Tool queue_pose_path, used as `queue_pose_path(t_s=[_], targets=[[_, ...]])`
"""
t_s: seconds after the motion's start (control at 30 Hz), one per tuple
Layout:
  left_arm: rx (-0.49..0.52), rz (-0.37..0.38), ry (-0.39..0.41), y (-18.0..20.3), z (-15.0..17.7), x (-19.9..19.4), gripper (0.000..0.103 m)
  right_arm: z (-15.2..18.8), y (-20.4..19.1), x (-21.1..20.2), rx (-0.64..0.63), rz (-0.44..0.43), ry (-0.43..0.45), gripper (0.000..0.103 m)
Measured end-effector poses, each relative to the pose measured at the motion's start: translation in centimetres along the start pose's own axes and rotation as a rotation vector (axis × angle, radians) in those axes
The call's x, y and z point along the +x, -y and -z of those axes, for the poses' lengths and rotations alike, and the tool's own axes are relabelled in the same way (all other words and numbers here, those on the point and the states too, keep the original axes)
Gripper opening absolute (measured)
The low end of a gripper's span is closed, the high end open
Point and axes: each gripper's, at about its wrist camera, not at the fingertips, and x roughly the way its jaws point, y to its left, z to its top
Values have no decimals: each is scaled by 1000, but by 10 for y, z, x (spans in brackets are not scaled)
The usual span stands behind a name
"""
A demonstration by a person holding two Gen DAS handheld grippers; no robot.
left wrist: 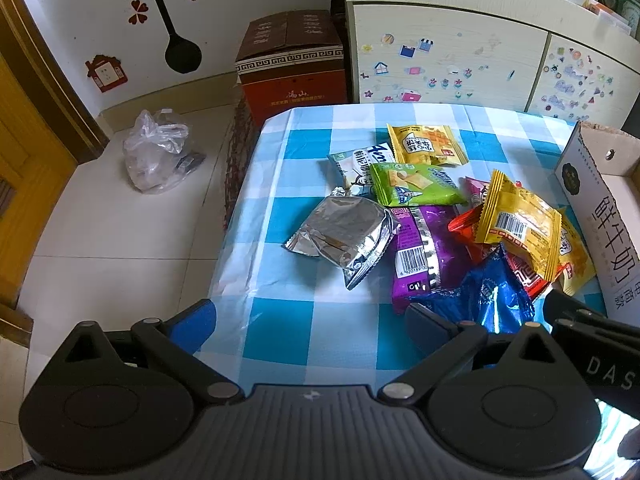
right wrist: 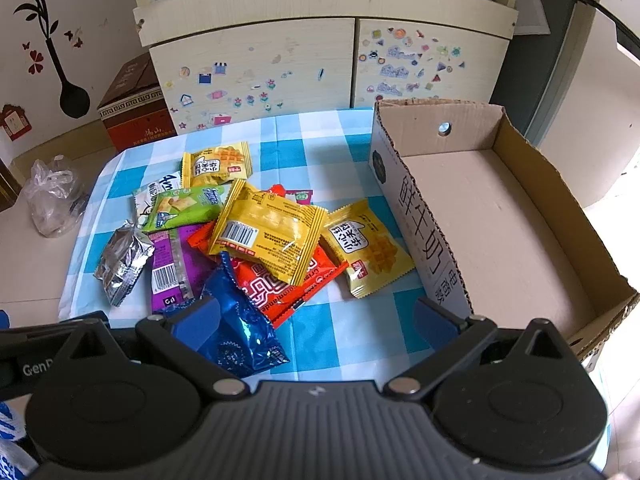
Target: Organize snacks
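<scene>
Several snack packets lie in a loose pile on the blue-and-white checked table point(left wrist: 280, 312). Among them are a silver packet point(left wrist: 344, 236), a purple packet point(left wrist: 424, 256), a blue foil packet point(right wrist: 240, 328), a red packet point(right wrist: 280, 284), a green packet point(right wrist: 184, 206) and yellow packets point(right wrist: 268, 232). An open cardboard box point(right wrist: 500, 216) stands to the right of the pile and holds nothing. My left gripper point(left wrist: 316, 320) is open over the table's front edge, near the silver packet. My right gripper point(right wrist: 316, 320) is open, its left finger point(right wrist: 196, 322) beside the blue foil packet.
A sticker-covered cabinet point(right wrist: 320, 64) stands behind the table. On the floor to the left are a red-brown carton point(left wrist: 292, 64) and a clear plastic bag point(left wrist: 160, 156). A wooden door point(left wrist: 24, 152) is at the far left. The right gripper's body point(left wrist: 600, 344) shows in the left wrist view.
</scene>
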Motion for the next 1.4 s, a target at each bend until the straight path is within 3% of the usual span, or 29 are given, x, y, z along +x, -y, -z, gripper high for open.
queue_pose_path(t_s=[0.63, 1.07, 1.2, 1.4], targets=[[-7, 8, -3, -1, 0, 0, 102, 0, -1, -2, -19, 3, 24, 102], [103, -19, -5, 16, -14, -10, 102, -3, 8, -10, -19, -3, 67, 102], [142, 32, 50, 13, -25, -18, 103, -5, 19, -18, 8, -65, 122, 102], [77, 48, 77, -15, -39, -9, 103, -3, 36, -36, -3, -191, 263, 102]])
